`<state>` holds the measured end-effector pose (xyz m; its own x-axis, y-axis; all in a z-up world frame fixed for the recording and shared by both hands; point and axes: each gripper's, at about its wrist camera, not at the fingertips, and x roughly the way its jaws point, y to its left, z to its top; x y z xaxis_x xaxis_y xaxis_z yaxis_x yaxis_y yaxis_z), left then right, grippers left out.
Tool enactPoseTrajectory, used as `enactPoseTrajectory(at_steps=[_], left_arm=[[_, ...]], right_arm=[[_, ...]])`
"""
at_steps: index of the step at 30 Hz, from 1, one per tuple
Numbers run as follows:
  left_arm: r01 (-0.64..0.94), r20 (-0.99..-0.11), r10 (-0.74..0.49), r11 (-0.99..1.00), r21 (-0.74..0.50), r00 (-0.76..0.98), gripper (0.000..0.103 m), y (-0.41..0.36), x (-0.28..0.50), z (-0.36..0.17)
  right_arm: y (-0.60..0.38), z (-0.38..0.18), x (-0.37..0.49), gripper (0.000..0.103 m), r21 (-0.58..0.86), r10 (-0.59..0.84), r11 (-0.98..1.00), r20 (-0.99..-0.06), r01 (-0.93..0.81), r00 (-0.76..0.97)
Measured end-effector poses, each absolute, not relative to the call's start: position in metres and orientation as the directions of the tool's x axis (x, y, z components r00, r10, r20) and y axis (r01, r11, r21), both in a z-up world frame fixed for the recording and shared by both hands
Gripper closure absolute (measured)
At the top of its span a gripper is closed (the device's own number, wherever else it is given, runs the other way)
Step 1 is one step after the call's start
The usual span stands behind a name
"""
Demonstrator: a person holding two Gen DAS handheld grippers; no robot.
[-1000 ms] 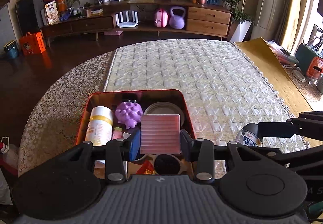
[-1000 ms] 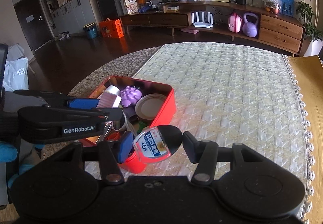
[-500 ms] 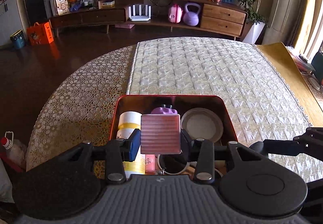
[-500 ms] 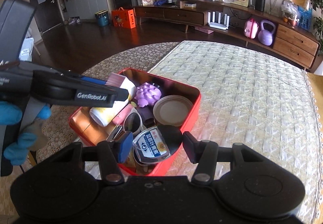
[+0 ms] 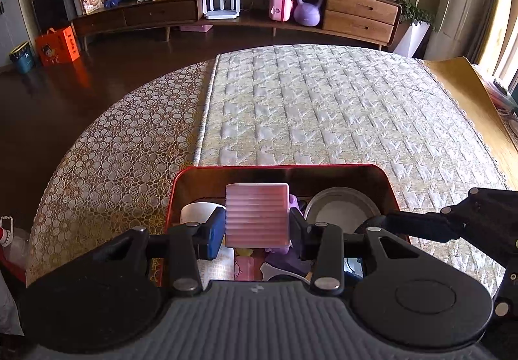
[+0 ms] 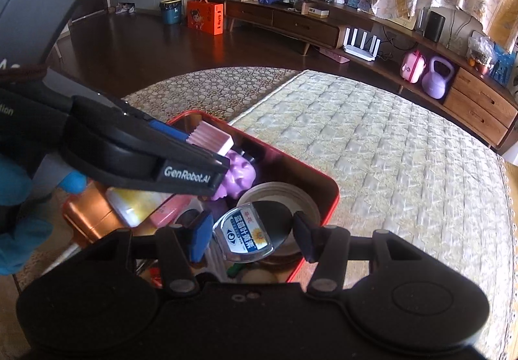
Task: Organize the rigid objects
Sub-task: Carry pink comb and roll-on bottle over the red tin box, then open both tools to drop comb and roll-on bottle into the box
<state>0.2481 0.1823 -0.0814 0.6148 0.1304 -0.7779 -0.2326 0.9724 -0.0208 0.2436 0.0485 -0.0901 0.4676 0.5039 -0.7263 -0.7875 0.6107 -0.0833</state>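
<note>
Left wrist view: left gripper (image 5: 257,232) clamped on pink ribbed block (image 5: 257,214), held over red tin (image 5: 390,185) on quilted table cover (image 5: 323,107). Tin holding white bottle (image 5: 197,212), round metal lid (image 5: 340,211), purple toy part hidden behind block. Right gripper's finger (image 5: 421,225) reaching in from right over tin edge.

Right wrist view: right gripper (image 6: 251,238) closed on small bottle with blue label (image 6: 246,237), tilted, above tin's near-right corner. Left gripper (image 6: 194,162) crossing from left, pink block (image 6: 210,136) above purple spiky toy (image 6: 238,173). Blue-gloved hand (image 6: 19,230) at left edge.
</note>
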Motion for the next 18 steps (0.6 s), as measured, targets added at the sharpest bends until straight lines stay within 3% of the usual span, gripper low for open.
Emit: enactPoseTrajectory(at_steps=[18], left_arm=[[-0.207,-0.793,0.099,0.978,-0.034,0.602,0.062,0.181,0.253,-0.1]], right_arm=[[0.052,-0.104,0.243,0.049,-0.082,0.497,0.618,-0.729,-0.782,0.47]])
